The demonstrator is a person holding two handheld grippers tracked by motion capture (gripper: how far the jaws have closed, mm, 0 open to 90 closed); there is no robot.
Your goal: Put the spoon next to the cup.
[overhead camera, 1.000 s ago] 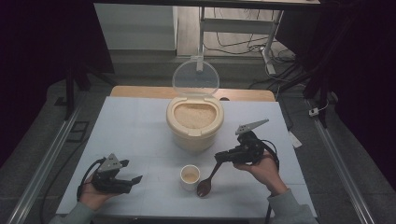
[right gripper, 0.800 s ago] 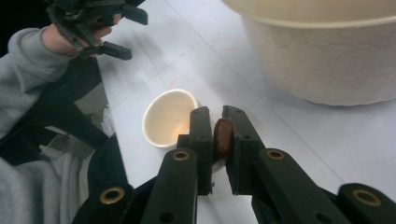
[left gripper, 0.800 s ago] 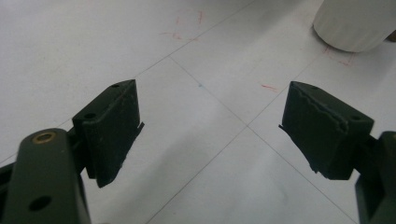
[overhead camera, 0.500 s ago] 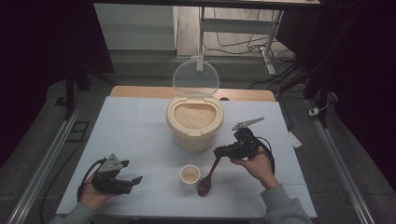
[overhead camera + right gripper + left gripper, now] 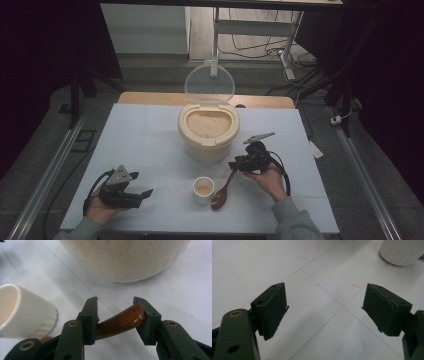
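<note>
A brown wooden spoon [image 5: 222, 192] lies with its bowl on the table, just right of a small white cup [image 5: 203, 189] holding rice. My right gripper [image 5: 235, 165] is at the spoon's handle [image 5: 120, 321]. Its jaws have just been opening and now stand apart, with the handle lying loosely across the gap. The cup [image 5: 22, 310] is at the left of the right gripper view. My left gripper [image 5: 145, 195] rests at the table's front left, open [image 5: 324, 290] with nothing between its jaws.
A cream rice container [image 5: 208, 131] full of rice stands mid-table, its clear lid [image 5: 209, 84] tipped up behind it; its wall [image 5: 125, 257] rises just beyond the right gripper. The cup [image 5: 399, 251] sits far ahead of the left gripper. The pale tabletop [image 5: 140, 135] spreads to the left.
The right hand has come down and the spoon's bowl has settled on the table beside the cup. The right jaws have spread apart around the handle. The left hand has not moved.
</note>
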